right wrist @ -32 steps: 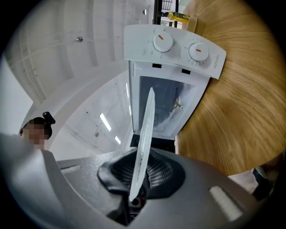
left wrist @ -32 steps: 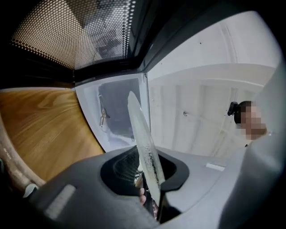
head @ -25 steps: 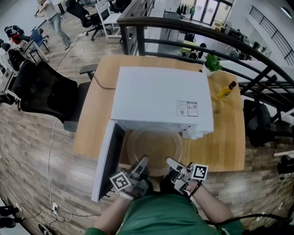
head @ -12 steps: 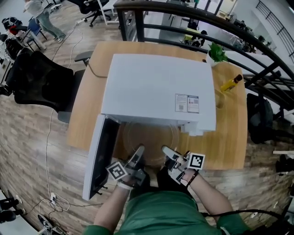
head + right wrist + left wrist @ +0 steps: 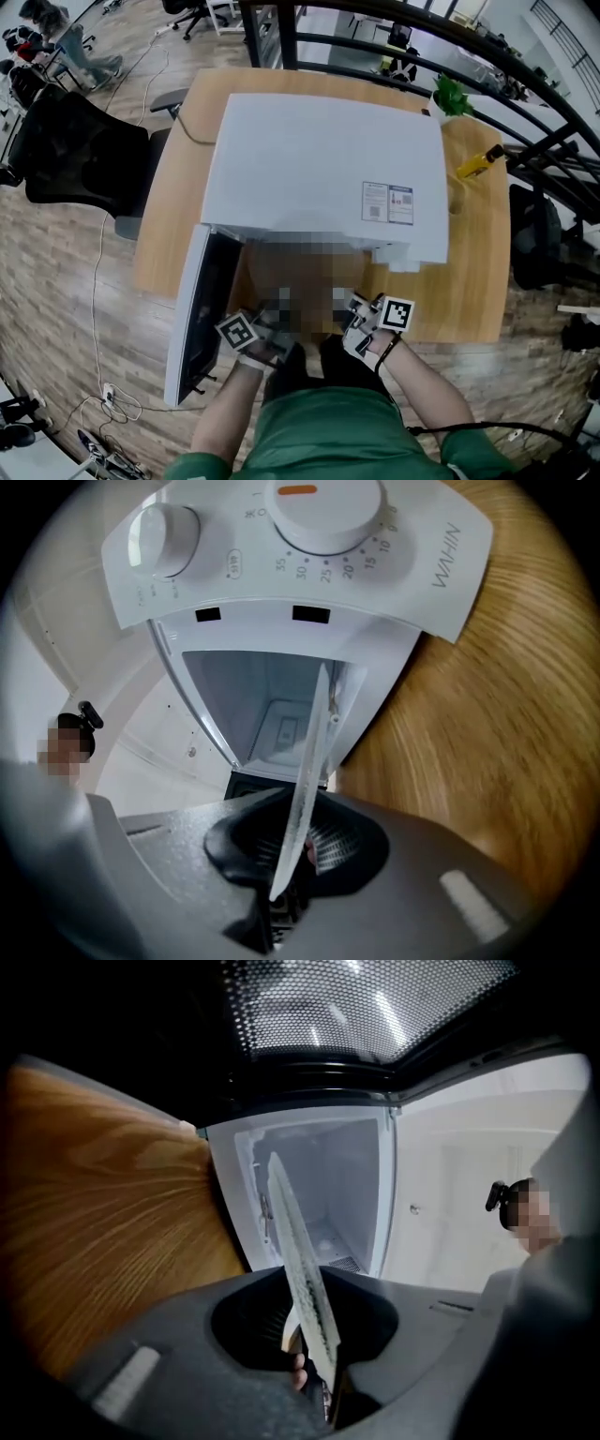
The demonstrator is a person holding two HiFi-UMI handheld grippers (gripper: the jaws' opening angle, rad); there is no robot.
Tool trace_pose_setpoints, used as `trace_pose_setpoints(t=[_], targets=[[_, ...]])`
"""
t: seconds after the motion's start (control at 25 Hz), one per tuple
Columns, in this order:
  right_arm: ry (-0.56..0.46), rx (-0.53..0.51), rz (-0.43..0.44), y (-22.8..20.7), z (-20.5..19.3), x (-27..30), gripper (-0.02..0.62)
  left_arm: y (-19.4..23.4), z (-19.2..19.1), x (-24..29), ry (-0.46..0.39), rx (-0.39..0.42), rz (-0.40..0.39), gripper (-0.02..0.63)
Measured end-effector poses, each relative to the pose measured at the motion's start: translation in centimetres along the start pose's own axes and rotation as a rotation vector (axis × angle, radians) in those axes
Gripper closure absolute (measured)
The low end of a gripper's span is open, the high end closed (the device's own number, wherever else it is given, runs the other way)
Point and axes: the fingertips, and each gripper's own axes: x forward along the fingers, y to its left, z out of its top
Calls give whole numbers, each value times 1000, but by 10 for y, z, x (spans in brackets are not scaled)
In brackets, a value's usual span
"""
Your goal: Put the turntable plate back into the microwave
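Likely heavy, slick and breakable, the round clear glass turntable plate [image 5: 298, 1260] is held before the open white microwave [image 5: 323, 169], its rim pinched by the fingers of the left gripper [image 5: 314, 1377] and the right gripper [image 5: 281, 892].

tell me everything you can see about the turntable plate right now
The turntable plate is a thin, clear glass disc, seen edge-on in both gripper views, its rim looking speckled. The left gripper and right gripper each clamp its near rim, side by side, holding it roughly level in front of the open microwave cavity. Whether its far edge is inside can't be told. A mosaic patch covers it in the head view.
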Motion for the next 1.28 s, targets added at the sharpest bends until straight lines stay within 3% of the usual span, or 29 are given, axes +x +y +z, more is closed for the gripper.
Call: trace_pose_setpoints(t=[0.56, 1.04, 1.28], targets=[[-16, -14, -30, -20, 11, 12, 540, 19, 9, 16, 13, -12, 15, 545], [-66, 10, -75, -28, 22, 24, 539, 19, 24, 29, -66, -112, 47, 563], [-103, -3, -75, -20, 32, 29, 410, 21, 31, 38, -119, -145, 64, 571]])
